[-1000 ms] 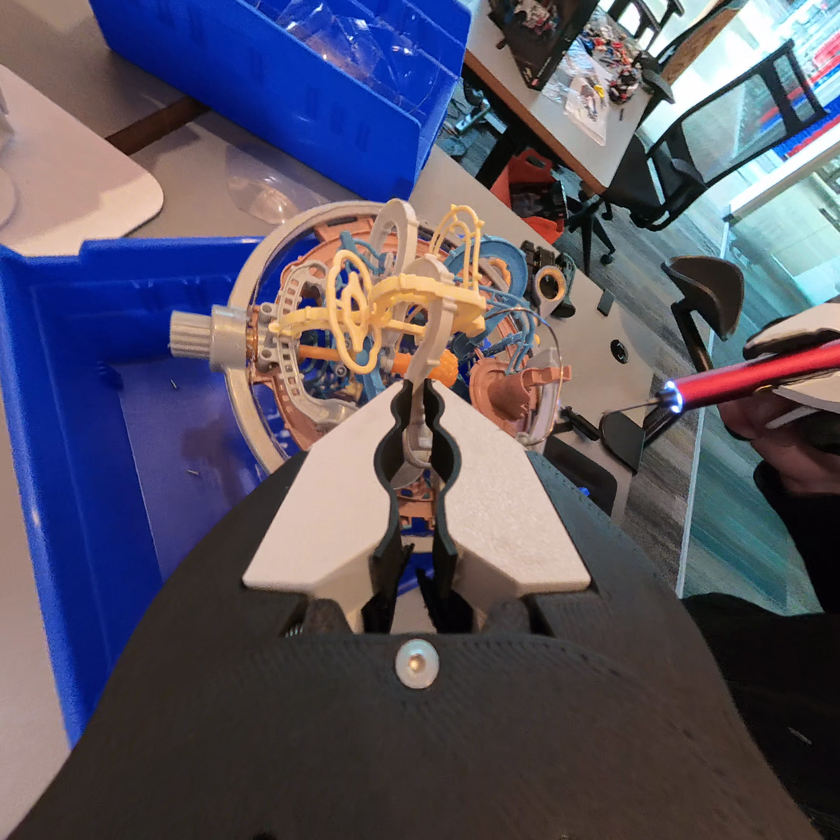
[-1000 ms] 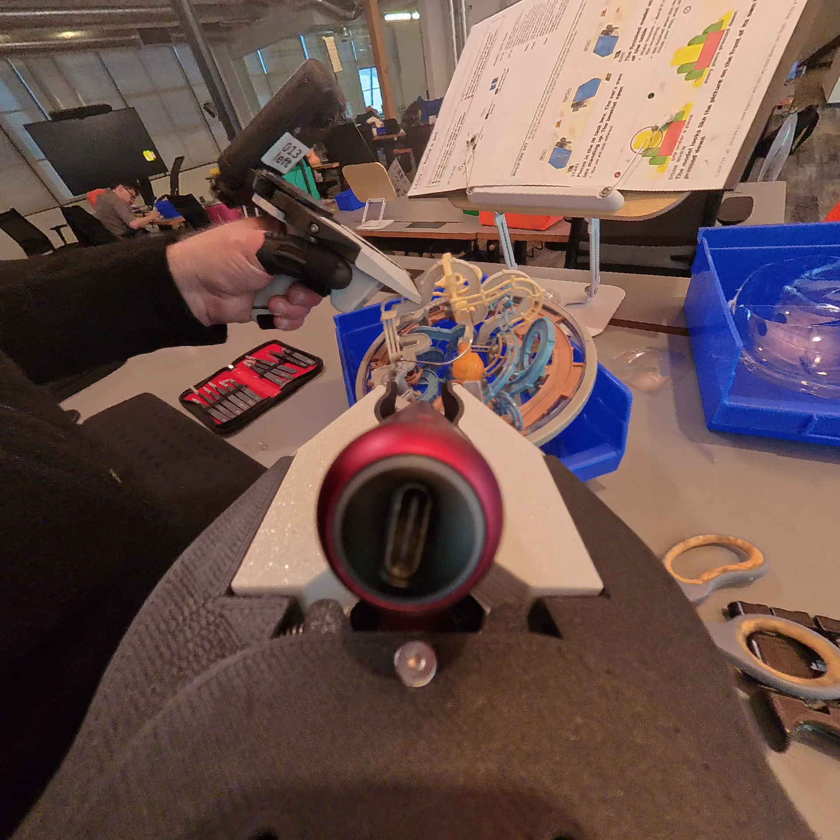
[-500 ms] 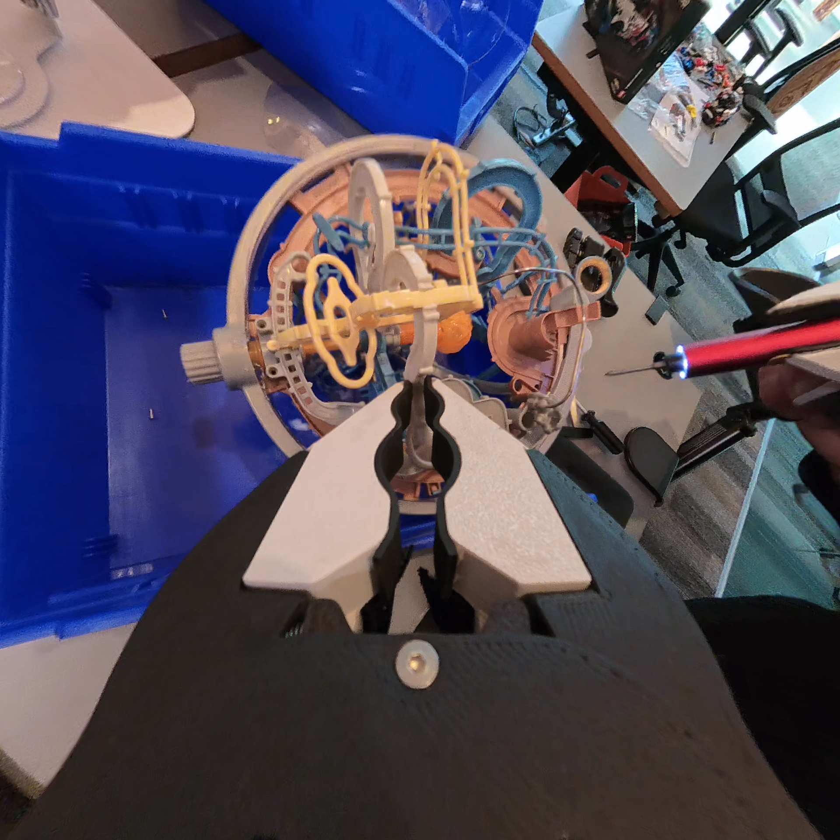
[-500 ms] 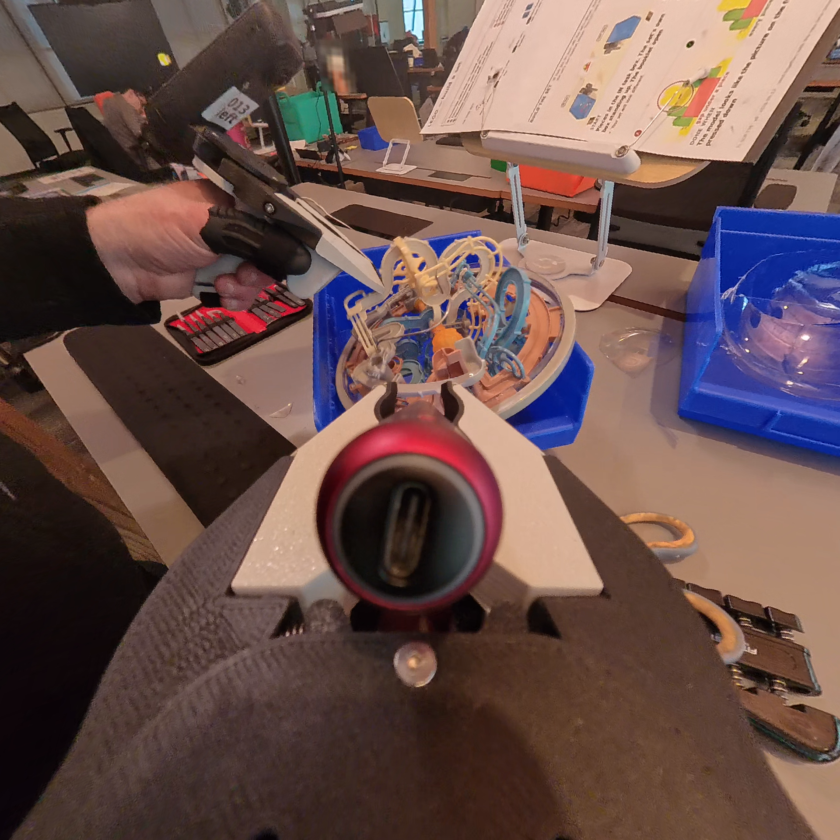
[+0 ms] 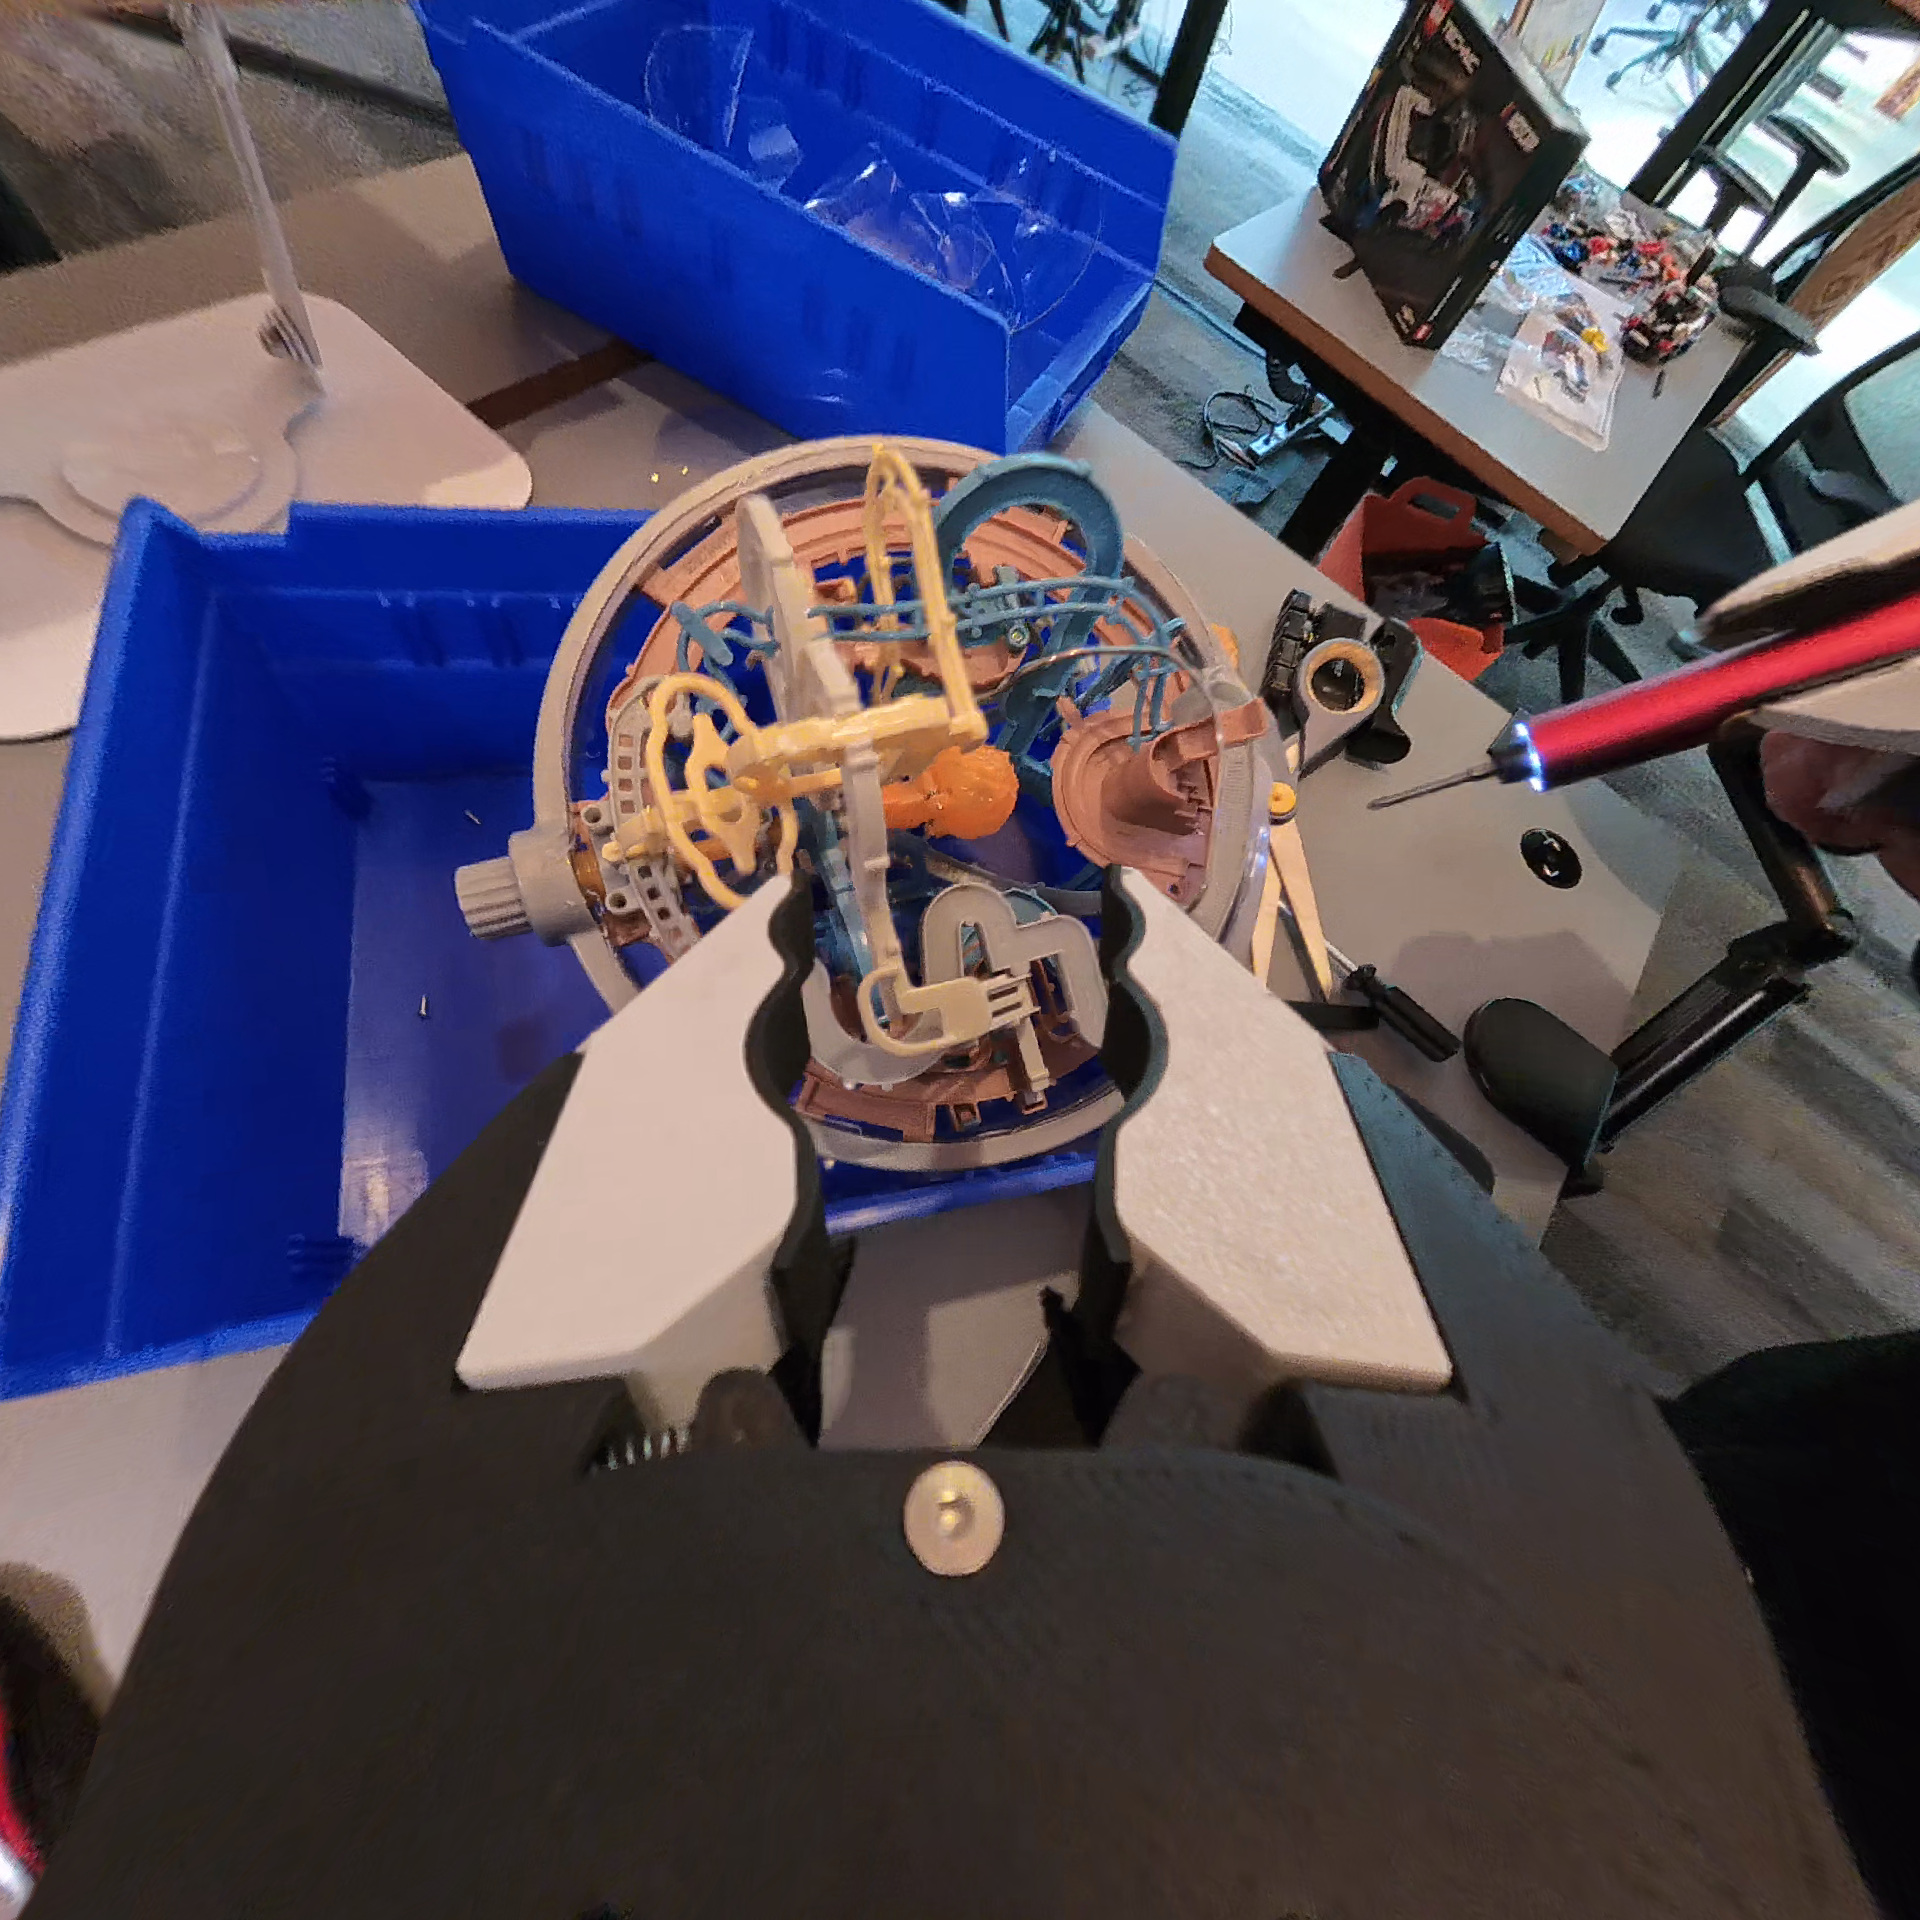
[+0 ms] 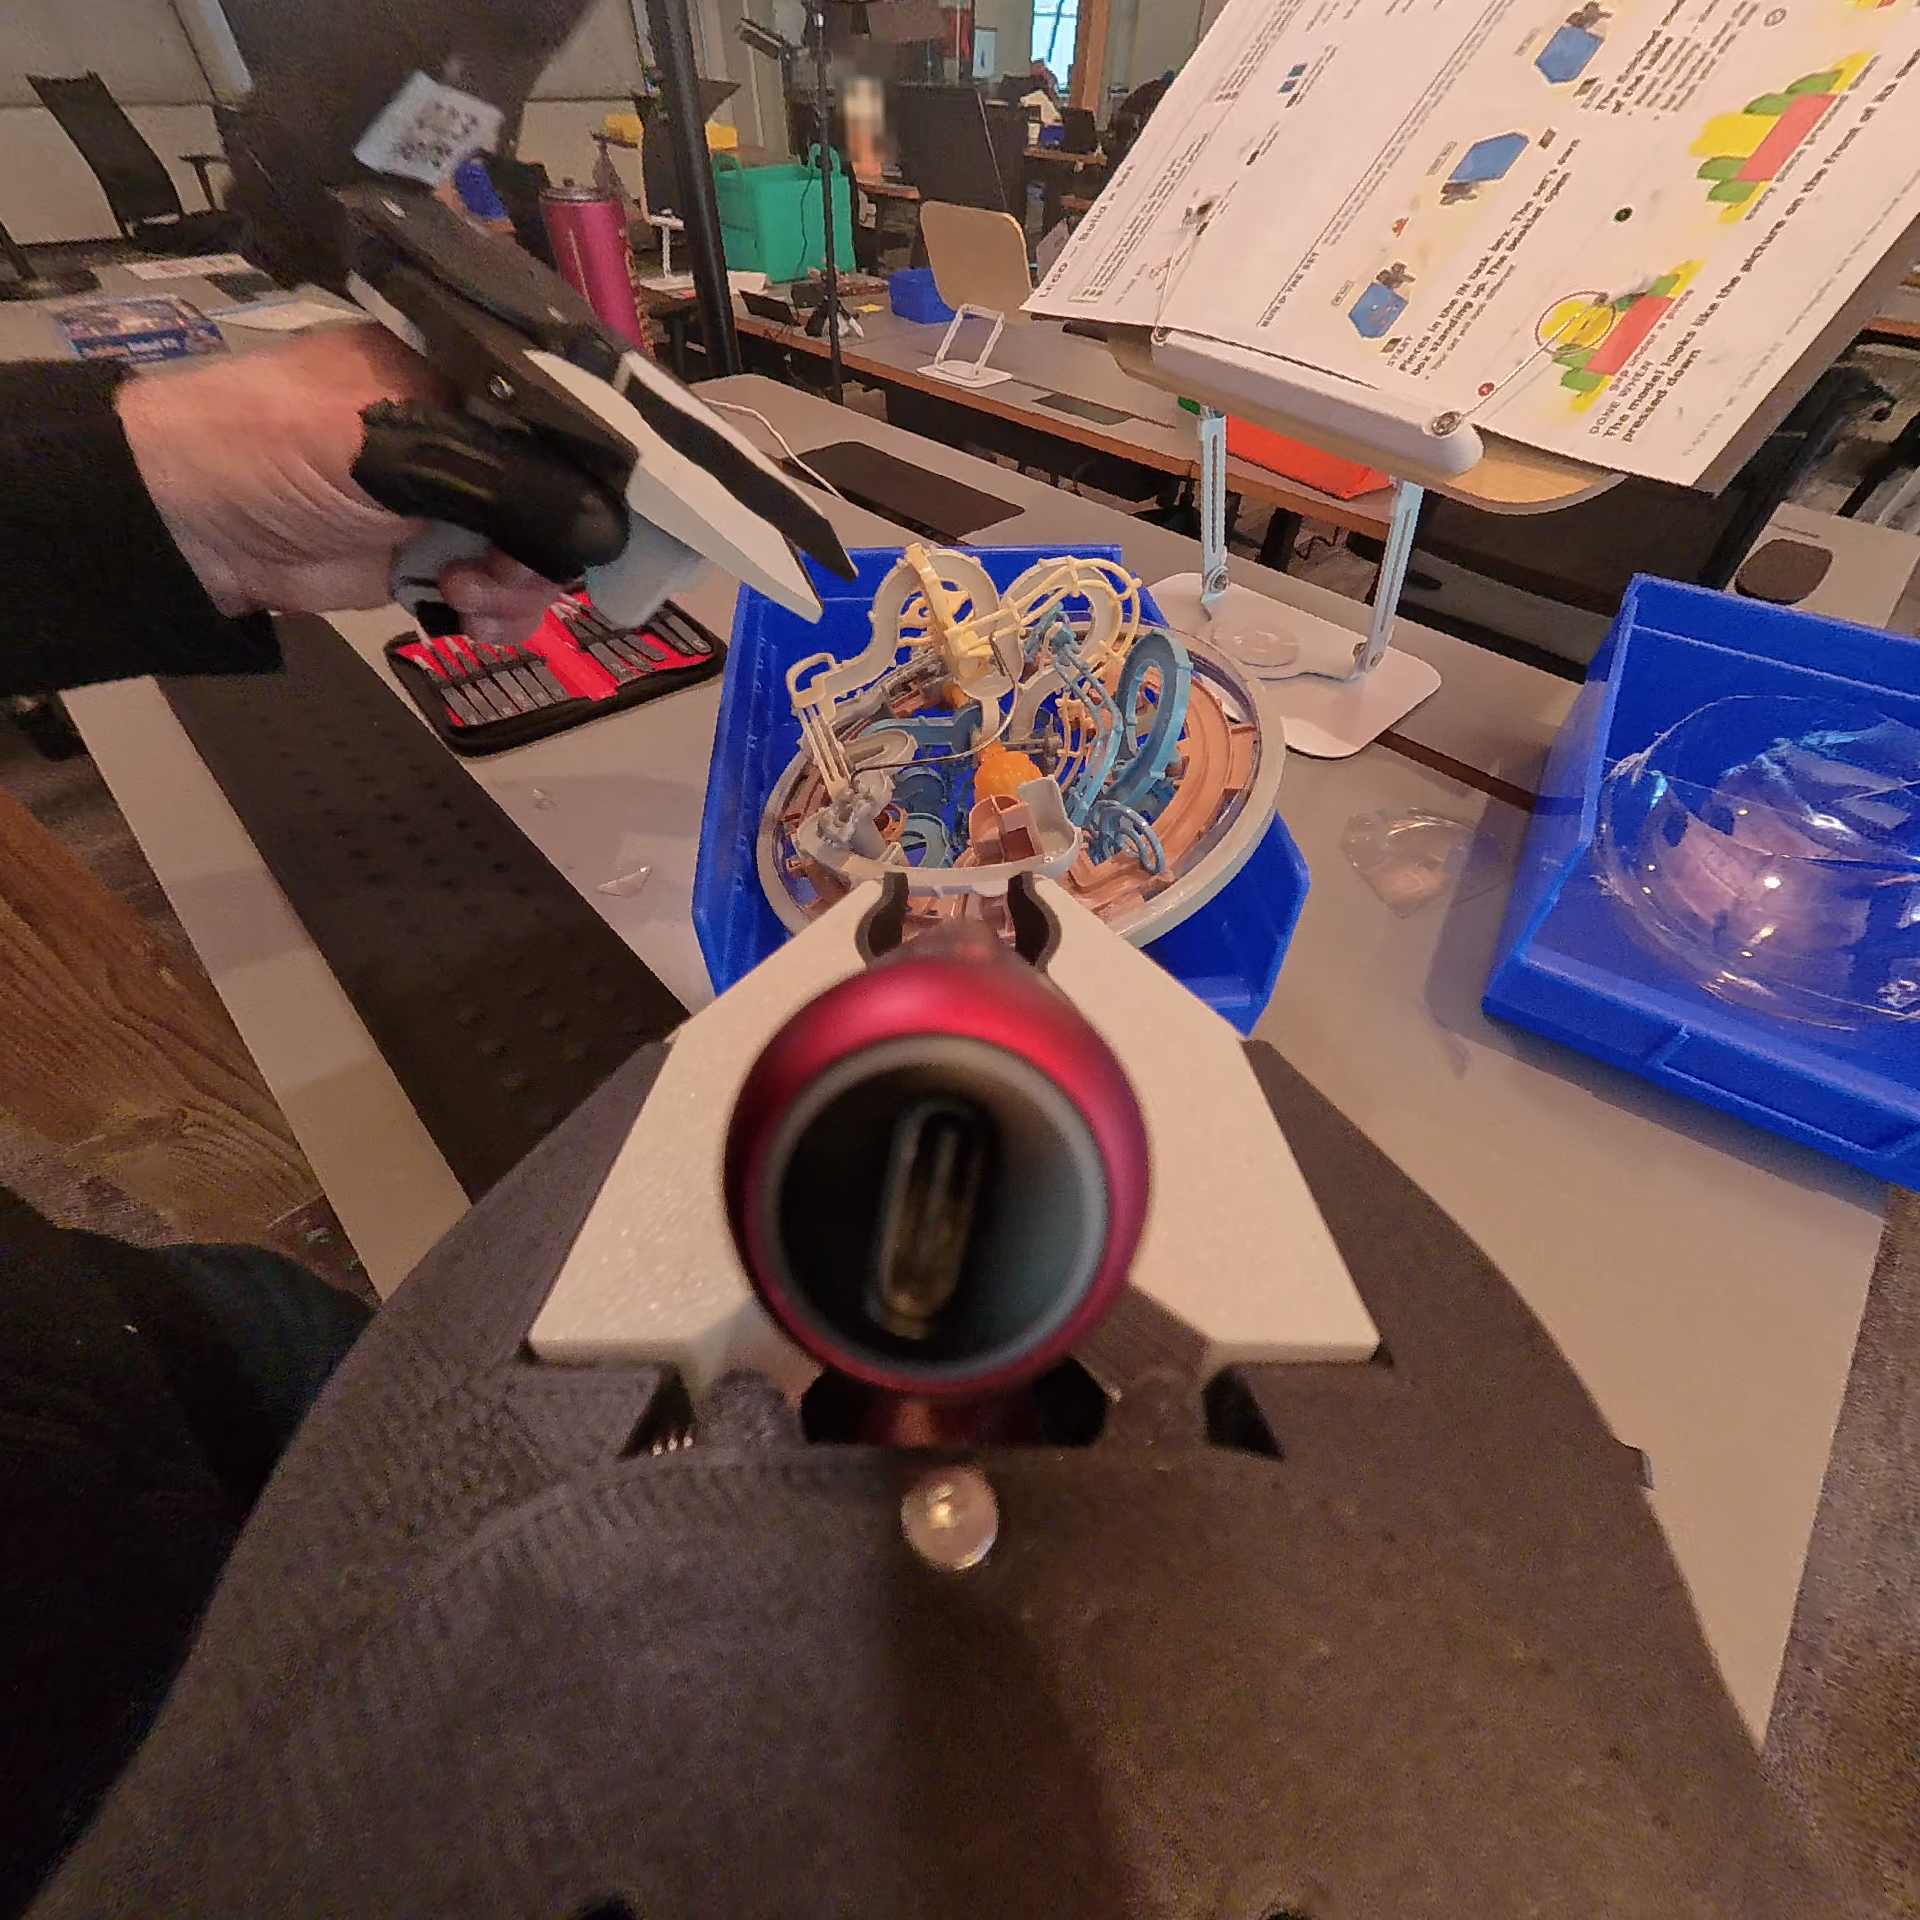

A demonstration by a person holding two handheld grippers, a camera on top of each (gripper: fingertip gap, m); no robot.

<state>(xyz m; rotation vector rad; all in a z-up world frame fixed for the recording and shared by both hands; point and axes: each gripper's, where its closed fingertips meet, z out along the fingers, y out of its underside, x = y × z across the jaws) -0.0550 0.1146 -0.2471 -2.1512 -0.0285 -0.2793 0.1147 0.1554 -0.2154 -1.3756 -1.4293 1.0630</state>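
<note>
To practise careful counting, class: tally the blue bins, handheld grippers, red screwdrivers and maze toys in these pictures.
Blue bins: 2
Grippers: 2, left gripper open, right gripper shut on the red screwdriver
Red screwdriver: 1
Maze toy: 1
Total: 6

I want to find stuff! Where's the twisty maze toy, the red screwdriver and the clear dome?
maze toy point(image 6: 1023, 764), right wrist view, orange centre piece.
red screwdriver point(image 5: 1704, 698), left wrist view, red barrel.
clear dome point(image 6: 1756, 847), right wrist view, curved clear wall.
</note>
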